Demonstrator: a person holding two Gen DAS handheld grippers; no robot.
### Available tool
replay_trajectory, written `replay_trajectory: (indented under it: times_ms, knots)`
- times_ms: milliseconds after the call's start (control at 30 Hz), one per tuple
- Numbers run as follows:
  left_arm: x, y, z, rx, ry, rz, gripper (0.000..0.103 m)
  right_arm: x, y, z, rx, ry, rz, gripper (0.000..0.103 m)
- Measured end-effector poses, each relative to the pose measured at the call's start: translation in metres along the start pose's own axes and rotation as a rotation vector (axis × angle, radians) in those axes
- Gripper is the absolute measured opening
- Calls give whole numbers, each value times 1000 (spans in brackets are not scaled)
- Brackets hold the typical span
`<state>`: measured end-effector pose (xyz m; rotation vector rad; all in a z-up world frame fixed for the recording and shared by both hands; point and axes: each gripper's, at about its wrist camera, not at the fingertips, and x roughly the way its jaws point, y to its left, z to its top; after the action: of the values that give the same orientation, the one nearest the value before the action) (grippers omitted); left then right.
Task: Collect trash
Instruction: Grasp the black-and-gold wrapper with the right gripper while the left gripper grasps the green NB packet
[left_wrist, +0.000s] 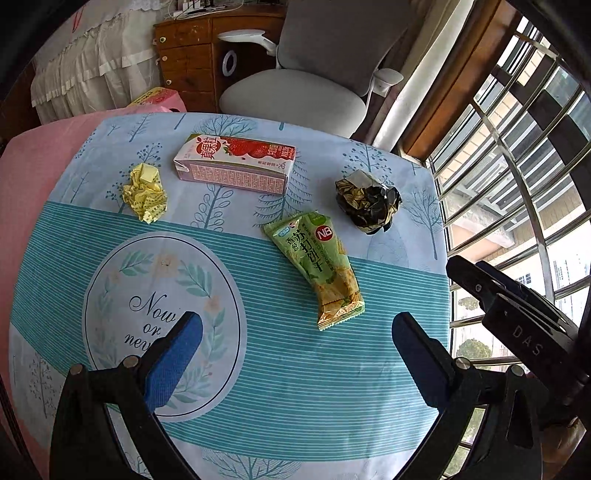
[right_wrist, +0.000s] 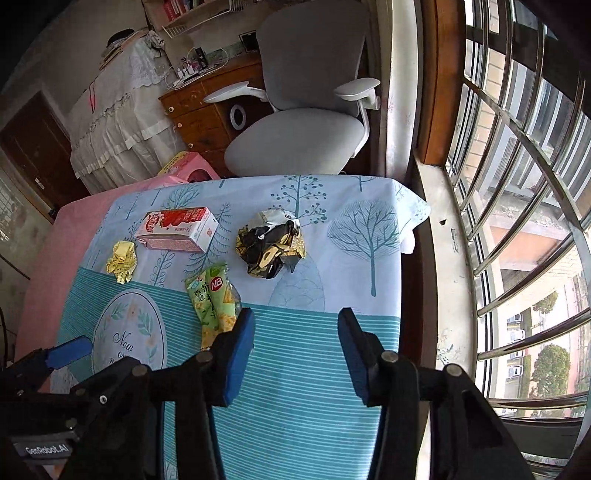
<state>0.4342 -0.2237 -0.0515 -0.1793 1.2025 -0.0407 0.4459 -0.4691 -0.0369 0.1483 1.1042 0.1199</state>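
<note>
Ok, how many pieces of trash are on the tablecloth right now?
4. A yellow crumpled wrapper at far left, a strawberry milk carton beside it, a black-and-gold crumpled wrapper toward the window, and a green cracker packet nearest, in the middle. None looks hidden.

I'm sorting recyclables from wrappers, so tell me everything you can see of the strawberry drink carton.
The strawberry drink carton is a slim rectangular paperboard box, pink and white with red strawberry artwork and printed text. It lies flat on its long side on the tree-printed tablecloth, toward the far edge. It looks intact, not crushed. Nothing else touches it: the crumpled yellow wrapper lies apart beside it.
</note>
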Motion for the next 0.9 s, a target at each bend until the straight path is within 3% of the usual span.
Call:
replay_trajectory:
  times_ms: [167, 333, 400, 433, 500, 533, 567, 600, 700, 767, 900]
  knots:
    - [55, -17, 15, -53, 53, 48, 100, 27, -24, 12, 37, 26, 53, 47]
    - [95, -24, 21, -84, 139, 89, 89, 45, -38, 22, 62, 39, 125, 47]
    - [105, -24, 21, -88, 160, 91, 75, 50, -39, 26, 76, 40, 153, 47]
    - [108, -24, 20, -83, 162, 100, 73, 54, -40, 29, 86, 44, 167, 47]
    - [108, -26, 20, -50, 131, 130, 54, 61, -39, 35, 106, 56, 198, 47]
    - [108, -27, 21, -32, 122, 147, 46, 65, -38, 39, 112, 61, 200, 50]
    - [107, -25, 21, -21, 112, 153, 30, 69, -36, 42, 116, 65, 199, 57]
    - [106, -22, 22, -23, 109, 140, 24, 73, -34, 45, 117, 68, 202, 61]
    - [103, -4, 21, -77, 113, 75, 14, 83, -26, 55, 124, 67, 216, 68]
    - [102, 9, 21, -104, 115, 70, 12, 91, -20, 61, 139, 66, 221, 74]
    - [91, 30, 16, -147, 99, 53, 12, 110, -9, 70, 148, 88, 204, 75]
